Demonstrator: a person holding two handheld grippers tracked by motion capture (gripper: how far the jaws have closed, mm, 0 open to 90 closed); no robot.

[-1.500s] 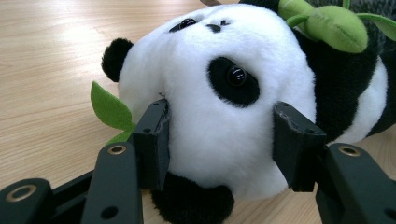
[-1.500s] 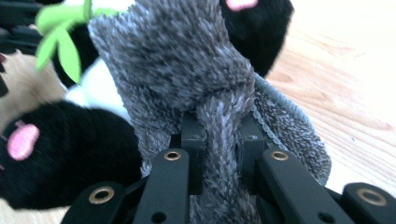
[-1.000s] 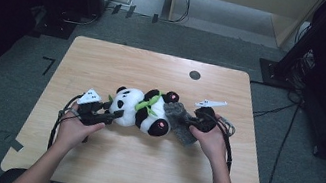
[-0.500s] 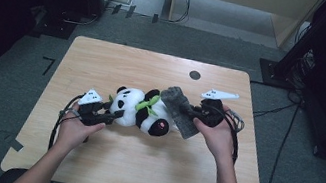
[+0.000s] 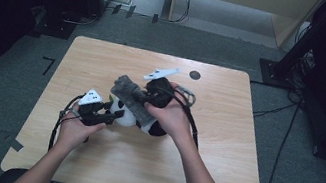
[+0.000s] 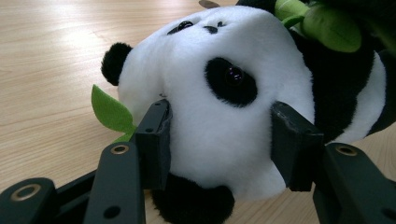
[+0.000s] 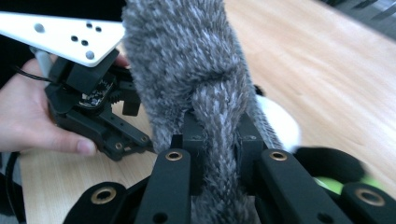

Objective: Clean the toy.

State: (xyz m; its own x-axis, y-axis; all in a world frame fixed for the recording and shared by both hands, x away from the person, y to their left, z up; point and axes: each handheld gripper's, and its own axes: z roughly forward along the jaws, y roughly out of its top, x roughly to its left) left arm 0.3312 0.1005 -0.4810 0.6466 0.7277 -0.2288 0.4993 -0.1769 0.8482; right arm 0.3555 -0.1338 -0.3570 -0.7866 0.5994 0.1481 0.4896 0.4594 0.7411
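- High view: panda [image 5: 122, 115] lies near the middle of the worktop [image 5: 222, 147], head toward the person's left. Left tongs [image 5: 108, 116] are at its head. Right tongs [image 5: 145, 99] hold a grey furry cloth [image 5: 133, 97] raised above the panda's body, slanting from upper left to lower right. A small dark disc [image 5: 195, 75] sits near the far edge, well apart. Cables trail from both tongs over the wood. No obstruction lies close to the toy.
- Left gripper view: left tongs [image 6: 219, 140] pinch the panda's [image 6: 224, 93] white head, one jaw on each cheek, the plush bulging between them. A green felt leaf [image 6: 110, 112] pokes out beside one jaw; more green [image 6: 322, 23] lies at the neck.
- Right gripper view: right tongs [image 7: 218, 140] are pressed together on the cloth [image 7: 187, 60], which stands up between the jaws. The left tongs' body is visible behind.
- Progress, as judged: cloth gripped and lifted, toy steadied; what remains to do with the cloth is not evident.
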